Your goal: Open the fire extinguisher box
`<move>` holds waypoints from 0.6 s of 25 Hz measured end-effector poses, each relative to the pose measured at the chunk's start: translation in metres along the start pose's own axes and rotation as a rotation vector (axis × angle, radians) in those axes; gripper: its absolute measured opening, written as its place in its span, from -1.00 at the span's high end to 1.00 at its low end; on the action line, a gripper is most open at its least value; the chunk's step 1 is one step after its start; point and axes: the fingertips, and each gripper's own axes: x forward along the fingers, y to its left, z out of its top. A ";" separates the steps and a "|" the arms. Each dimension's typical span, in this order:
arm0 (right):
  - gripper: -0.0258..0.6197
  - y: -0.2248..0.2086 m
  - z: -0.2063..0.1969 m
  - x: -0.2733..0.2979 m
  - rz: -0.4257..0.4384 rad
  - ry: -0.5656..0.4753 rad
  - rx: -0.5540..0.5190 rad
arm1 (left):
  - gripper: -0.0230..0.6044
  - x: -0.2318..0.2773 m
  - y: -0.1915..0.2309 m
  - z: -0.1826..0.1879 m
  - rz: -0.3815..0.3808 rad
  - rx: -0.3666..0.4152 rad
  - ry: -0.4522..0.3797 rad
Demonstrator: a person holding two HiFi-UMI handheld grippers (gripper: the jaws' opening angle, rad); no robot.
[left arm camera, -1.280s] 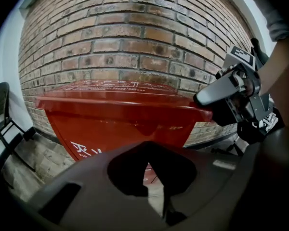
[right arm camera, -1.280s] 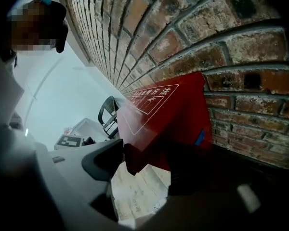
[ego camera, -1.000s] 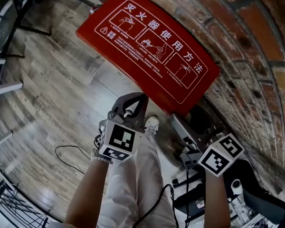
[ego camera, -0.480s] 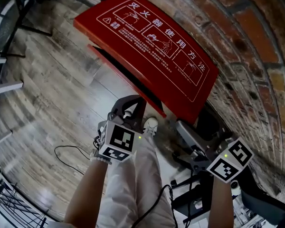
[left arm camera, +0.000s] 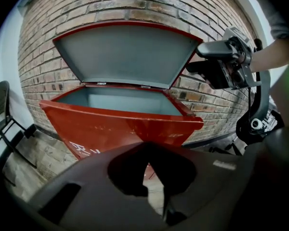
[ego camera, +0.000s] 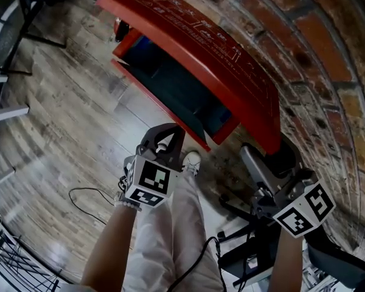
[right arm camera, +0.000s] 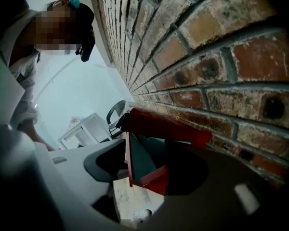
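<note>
Red metal fire extinguisher box (left arm camera: 120, 129): hinged lid (ego camera: 219, 47) half raised. Right gripper (ego camera: 269, 163) at lid's corner, jaws wide, just narrowing, clasping nothing; left gripper (ego camera: 169, 135) closed, empty. Next, push lid fully back.

White print on red metal, and two square markers; no word can be read.

On the top of the raised lid (ego camera: 231, 59) there is a white frame with small boxes and rows of characters. In the head view it lies so slanted that no character can be told. On the red front of the box (left arm camera: 130, 126), low at the left in the left gripper view, a few white characters (left arm camera: 83, 150) show, cut off by the dark shape in front and not legible. The left cube (ego camera: 149, 182) and the right cube (ego camera: 304, 210) each carry a black-and-white square marker, a pattern without letters or numbers.
</note>
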 end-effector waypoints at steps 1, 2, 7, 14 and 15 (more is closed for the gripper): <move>0.18 -0.003 0.003 -0.001 -0.017 -0.006 -0.015 | 0.93 0.000 0.000 -0.001 0.001 -0.002 0.000; 0.23 -0.005 0.005 -0.003 -0.038 -0.010 -0.035 | 0.93 0.000 -0.001 -0.001 0.002 -0.004 0.000; 0.80 -0.023 0.014 -0.011 -0.193 -0.028 -0.158 | 0.93 -0.002 -0.002 -0.004 0.006 -0.005 0.005; 0.90 -0.033 0.023 -0.012 -0.269 -0.045 -0.218 | 0.93 0.001 0.000 -0.005 0.012 0.001 0.007; 0.90 -0.035 0.026 -0.012 -0.278 -0.055 -0.217 | 0.93 0.001 0.000 -0.006 0.013 0.000 0.007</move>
